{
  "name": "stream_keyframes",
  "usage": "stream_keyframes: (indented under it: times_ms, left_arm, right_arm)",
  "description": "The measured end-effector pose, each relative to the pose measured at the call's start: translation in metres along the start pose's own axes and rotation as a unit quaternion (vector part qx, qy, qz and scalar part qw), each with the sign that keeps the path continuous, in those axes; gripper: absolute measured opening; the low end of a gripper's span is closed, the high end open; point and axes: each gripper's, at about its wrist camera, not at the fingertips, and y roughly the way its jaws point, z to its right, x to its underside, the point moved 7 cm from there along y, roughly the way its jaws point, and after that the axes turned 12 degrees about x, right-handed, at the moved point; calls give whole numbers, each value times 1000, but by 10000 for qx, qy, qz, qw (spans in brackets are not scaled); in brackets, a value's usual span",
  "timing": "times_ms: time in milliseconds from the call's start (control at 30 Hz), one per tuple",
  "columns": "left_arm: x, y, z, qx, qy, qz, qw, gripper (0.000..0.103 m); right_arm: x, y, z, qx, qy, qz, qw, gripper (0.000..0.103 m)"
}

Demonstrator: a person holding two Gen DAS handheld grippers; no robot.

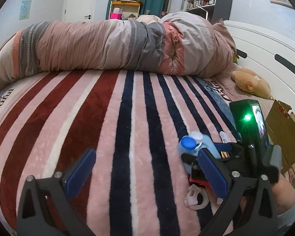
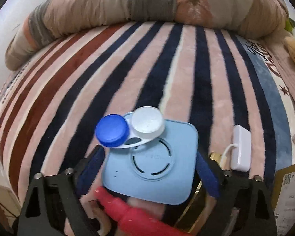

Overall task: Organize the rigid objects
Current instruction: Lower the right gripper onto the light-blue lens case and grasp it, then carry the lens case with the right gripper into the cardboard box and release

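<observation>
A light blue square box lies on the striped blanket. On its far edge rests a contact lens case with one blue cap and one white cap. My right gripper stands open astride the box, its blue pads close beside the box's left and right sides; I cannot see them pressing. A red object lies blurred just under this gripper. My left gripper hangs open over bare blanket, with nothing between its fingers. The box and lens case sit just behind its right finger.
A white adapter with a cable lies right of the box. A tape roll sits on the blanket near the left gripper. A cardboard box stands at the bed's right edge. A rolled duvet and a plush toy lie farther back.
</observation>
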Motion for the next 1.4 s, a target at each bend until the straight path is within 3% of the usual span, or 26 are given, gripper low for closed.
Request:
stream_keyframes:
  times_ms: [67,267,467,600,733,833,1000,1133,1167,1233,1400]
  left_arm:
    - [0,-1,-3,1,-20,16,10000,102]
    - [2,-1,-13,18,-195,1,9998,102]
    - [6,5,-15,235,-329,-118,9991,102]
    - [5,6,-8,496,-346,-146,9981,102]
    - [3,8,11,1396,-467,-185,9889,102]
    - [-4,3,34,2304,-523,-180,9715,102]
    - [-18,-15,80,3212,-364,-222,9460,100]
    - [-33,-33,125,3564,-122,-289,9338,72]
    - [-37,-37,137,3581,-39,-304,9332,60]
    - [-46,-44,159,3565,167,-271,9338,45]
    - [-58,-55,218,3523,713,-234,9329,34]
  right_arm:
    - [7,-5,-16,-446,-319,2,9985,83]
    - [19,7,-13,-340,-307,-350,9983,82]
    - [17,-18,-6,-17,-476,171,9987,79]
    - [20,-45,4,-26,-448,474,9979,79]
    - [24,-76,6,-288,-388,820,9955,79]
    - [27,-107,0,-636,-470,1201,9896,79]
    - [26,-159,1,-925,-529,1862,9767,79]
    - [27,-200,13,-1097,-498,2389,9636,79]
    - [28,-209,18,-1105,-490,2489,9610,79]
    - [32,-225,34,-998,-467,2629,9585,79]
    - [41,-248,80,-987,-128,2723,9571,77]
